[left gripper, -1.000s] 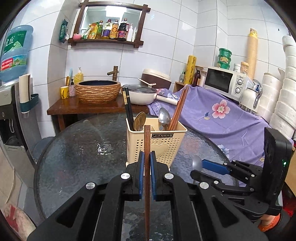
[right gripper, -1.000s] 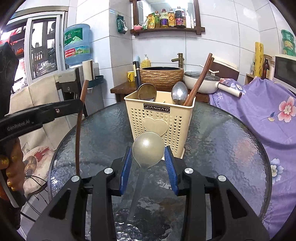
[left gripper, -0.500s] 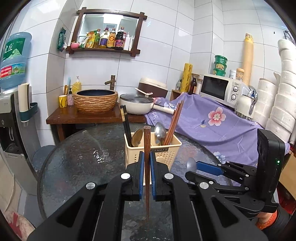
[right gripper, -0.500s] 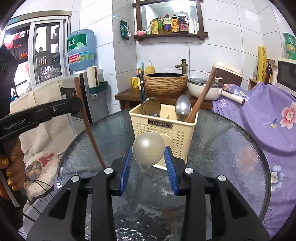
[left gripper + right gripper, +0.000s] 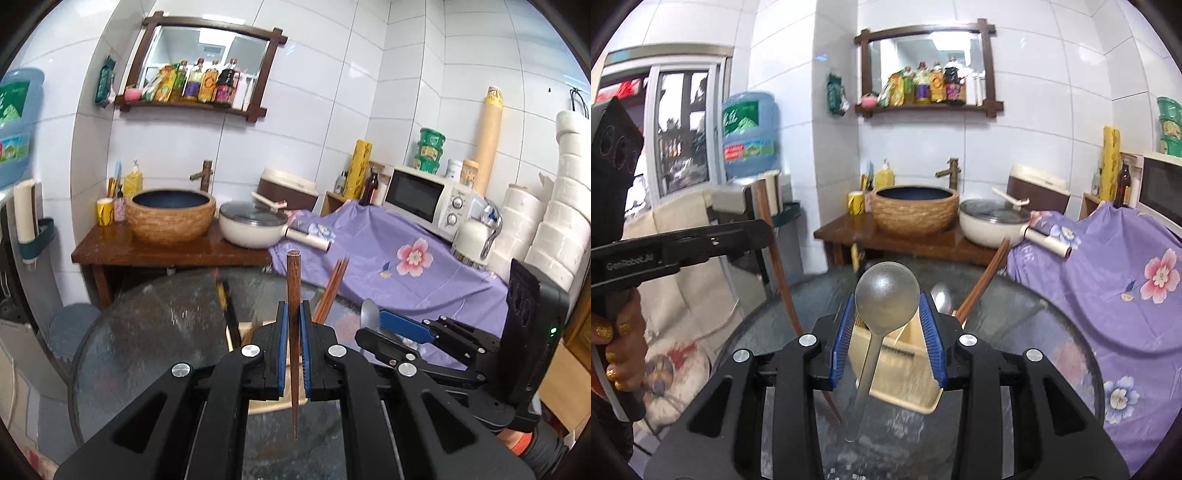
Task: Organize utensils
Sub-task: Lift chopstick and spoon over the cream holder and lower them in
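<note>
1. Your left gripper [image 5: 294,317] is clamped on a brown wooden chopstick [image 5: 293,280]. Its blue pads [image 5: 282,332] press the stick from both sides, and it stands nearly upright, thick end up and thin tip hanging below the fingers.
2. Your right gripper [image 5: 888,314] grips a metal spoon [image 5: 886,295]. The round bowl sits between the blue pads, back side toward the camera, and the handle slants down toward you.
3. From the left wrist view, you can see the right gripper [image 5: 373,325] just to the right, with the spoon bowl [image 5: 369,314] showing at its tip.
4. From the right wrist view, the left gripper [image 5: 764,236] reaches in from the left, the chopstick [image 5: 779,273] slanting down through it.
5. Just beyond both grippers sits the cream utensil holder [image 5: 905,362] on the round glass table [image 5: 1034,332]. It is blurred and largely hidden by the fingers.
6. Inside the holder you have a second spoon [image 5: 942,295], reddish-brown chopsticks [image 5: 330,291] leaning right, and a dark pair [image 5: 225,299] on the left.
7. Behind the table stands a wooden bench [image 5: 166,251] carrying a woven basin [image 5: 170,218] and a white lidded pan [image 5: 253,227].
8. Farther right, a purple floral cloth [image 5: 388,258] lies below a white microwave [image 5: 424,201].
</note>
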The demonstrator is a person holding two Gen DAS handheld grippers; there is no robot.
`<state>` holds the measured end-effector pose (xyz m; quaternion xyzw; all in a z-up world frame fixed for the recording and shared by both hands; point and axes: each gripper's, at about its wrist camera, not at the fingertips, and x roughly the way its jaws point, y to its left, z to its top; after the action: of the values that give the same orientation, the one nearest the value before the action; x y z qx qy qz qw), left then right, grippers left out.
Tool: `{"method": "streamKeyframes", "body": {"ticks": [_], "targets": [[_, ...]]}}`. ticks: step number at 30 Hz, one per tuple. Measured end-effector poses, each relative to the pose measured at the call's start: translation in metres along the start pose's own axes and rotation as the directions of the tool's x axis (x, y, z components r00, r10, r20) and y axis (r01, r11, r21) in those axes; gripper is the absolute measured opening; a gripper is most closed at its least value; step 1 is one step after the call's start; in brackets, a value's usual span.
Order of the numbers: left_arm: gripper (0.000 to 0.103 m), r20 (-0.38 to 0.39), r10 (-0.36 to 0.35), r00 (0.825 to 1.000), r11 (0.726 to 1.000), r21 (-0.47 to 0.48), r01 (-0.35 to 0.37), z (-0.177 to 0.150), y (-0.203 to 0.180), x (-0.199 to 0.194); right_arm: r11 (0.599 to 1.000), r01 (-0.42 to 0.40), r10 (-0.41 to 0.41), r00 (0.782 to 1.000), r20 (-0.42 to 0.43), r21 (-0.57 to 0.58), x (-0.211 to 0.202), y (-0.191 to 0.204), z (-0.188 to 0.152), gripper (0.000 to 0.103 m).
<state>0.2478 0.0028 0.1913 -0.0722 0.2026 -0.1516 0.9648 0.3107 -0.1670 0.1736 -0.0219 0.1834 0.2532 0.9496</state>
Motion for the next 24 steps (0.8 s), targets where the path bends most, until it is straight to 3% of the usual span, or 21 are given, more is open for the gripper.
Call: {"method": "streamKeyframes", "body": {"ticks": [6, 11, 14, 24], "targets": [[0.006, 0.076, 0.060, 0.995, 0.998, 0.016, -0.061, 0.056, -0.008, 0.008, 0.995, 0.096, -0.096, 0.993, 0.065, -0.006, 0.016, -0.007, 0.050, 0.037], [0.006, 0.132, 0.117, 0.984, 0.992, 0.024, -0.121, 0.078, -0.009, 0.025, 0.986, 0.169, -0.168, 0.981, 0.099, -0.001, 0.038, -0.015, 0.063, 0.037], [0.006, 0.136, 0.134, 0.982, 0.990, 0.015, -0.137, 0.075, -0.005, 0.039, 0.977, 0.212, -0.209, 0.972, 0.106, -0.018, 0.054, -0.017, 0.051, 0.037], [0.006, 0.017, 0.173, 0.985, 0.985, 0.007, -0.174, 0.005, 0.018, 0.095, 0.972, 0.236, -0.235, 0.971, 0.045, -0.023, 0.095, -0.024, -0.020, 0.037]]}}
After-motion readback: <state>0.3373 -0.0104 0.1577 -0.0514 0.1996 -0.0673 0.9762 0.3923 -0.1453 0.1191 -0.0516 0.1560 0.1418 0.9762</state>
